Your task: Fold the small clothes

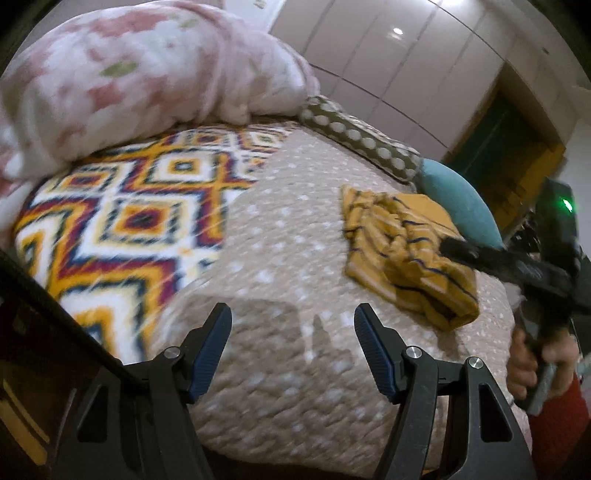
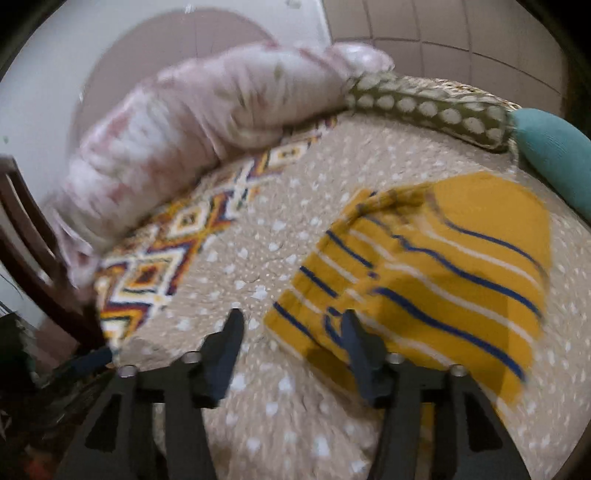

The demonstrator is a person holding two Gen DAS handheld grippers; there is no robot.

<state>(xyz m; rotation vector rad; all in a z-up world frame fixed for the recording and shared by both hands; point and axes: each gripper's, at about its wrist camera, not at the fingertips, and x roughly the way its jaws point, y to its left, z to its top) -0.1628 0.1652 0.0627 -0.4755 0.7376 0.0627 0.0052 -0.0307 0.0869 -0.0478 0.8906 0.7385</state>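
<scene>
A bed (image 1: 280,236) filled both views under a beige dotted cover (image 2: 280,402), with a diamond-patterned blanket (image 1: 122,221) laid left of it. A pink floral duvet (image 1: 140,74) was heaped at the bed's far side, beside a spotted bolster (image 2: 424,103) and a teal pillow (image 2: 554,155). Pale wardrobe panels (image 1: 399,66) reflected a ceiling light (image 1: 398,31). A dark wooden chair (image 2: 33,240) stood left of the bed.

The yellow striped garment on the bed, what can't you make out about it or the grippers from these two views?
- Striped garment: motion blur in the right wrist view hides its type and fold state.
- Same garment, left wrist view: the right gripper covers its near edge, so contact cannot be judged.
- Right gripper: blurred; one finger overlaps the cloth, grip unclear.
- Left gripper: open over the beige bedspread.
</scene>
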